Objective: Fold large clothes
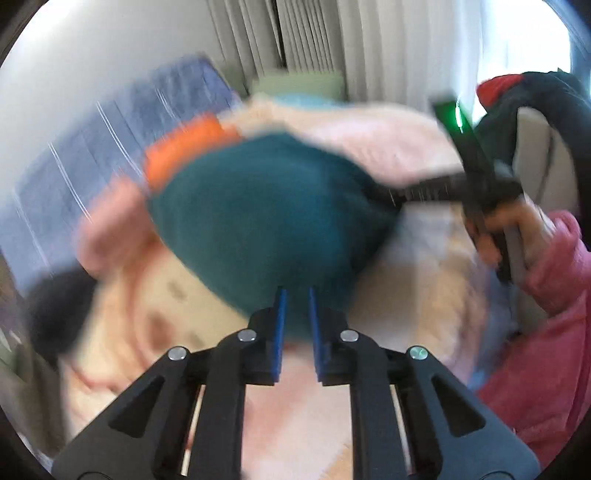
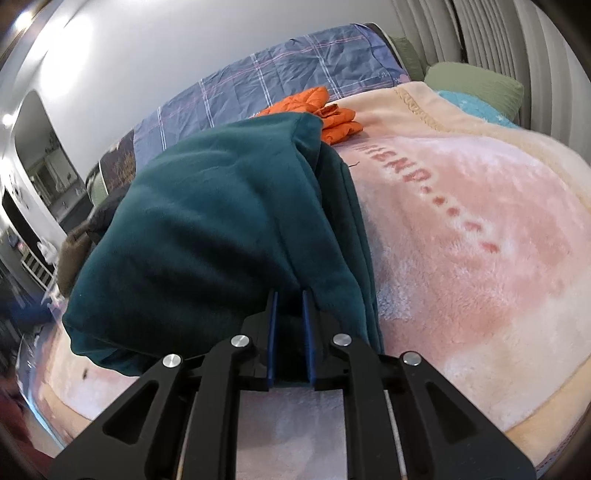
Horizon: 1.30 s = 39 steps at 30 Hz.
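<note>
We see a white wall [image 2: 155,55] behind a bed spread with a pink blanket [image 2: 461,229] and a blue plaid quilt [image 2: 280,85]. Pale pleated curtains [image 2: 491,33] hang past a green pillow [image 2: 476,83]; daylight glows at the window [image 1: 524,40].

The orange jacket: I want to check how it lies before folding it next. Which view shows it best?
The right wrist view: the orange jacket is sharp, crumpled on the pink blanket behind the teal garment. The left wrist view shows only an orange blur.
</note>
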Each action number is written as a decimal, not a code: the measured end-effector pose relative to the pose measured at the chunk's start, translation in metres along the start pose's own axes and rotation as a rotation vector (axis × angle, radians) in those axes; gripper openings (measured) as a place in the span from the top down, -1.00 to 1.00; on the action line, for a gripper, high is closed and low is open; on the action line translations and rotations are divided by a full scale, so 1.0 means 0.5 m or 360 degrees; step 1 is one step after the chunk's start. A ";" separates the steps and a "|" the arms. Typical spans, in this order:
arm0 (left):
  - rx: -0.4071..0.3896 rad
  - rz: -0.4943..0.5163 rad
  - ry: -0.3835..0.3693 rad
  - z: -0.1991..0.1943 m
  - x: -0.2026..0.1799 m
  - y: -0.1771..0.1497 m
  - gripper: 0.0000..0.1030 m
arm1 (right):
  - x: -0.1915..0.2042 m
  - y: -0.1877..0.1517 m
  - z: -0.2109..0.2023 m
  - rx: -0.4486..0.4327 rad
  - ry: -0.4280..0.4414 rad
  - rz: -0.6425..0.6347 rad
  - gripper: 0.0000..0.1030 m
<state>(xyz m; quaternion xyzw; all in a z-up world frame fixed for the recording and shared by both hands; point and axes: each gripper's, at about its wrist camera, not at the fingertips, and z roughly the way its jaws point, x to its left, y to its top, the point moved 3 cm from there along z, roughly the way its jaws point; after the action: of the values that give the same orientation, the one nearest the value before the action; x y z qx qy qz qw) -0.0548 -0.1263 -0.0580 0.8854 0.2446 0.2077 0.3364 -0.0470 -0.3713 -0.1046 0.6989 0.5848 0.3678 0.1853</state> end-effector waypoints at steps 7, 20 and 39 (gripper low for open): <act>-0.0225 -0.0105 0.0085 0.121 0.090 0.206 0.61 | -0.001 -0.004 0.002 -0.0014 -0.0010 0.0010 0.72; 0.0116 -0.0125 0.0113 0.352 0.101 0.165 0.20 | -0.003 0.097 -0.076 -0.0137 0.0123 -0.0010 0.72; 0.0061 -0.0145 0.0065 0.374 0.096 0.176 0.20 | -0.053 0.249 0.268 0.0137 0.0189 0.0142 1.00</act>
<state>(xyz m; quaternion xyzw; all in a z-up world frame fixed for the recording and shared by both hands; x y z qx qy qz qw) 0.1088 -0.2487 -0.1152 0.8751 0.2955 0.2056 0.3234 0.1344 -0.4046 -0.1152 0.7086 0.5783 0.3909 0.1034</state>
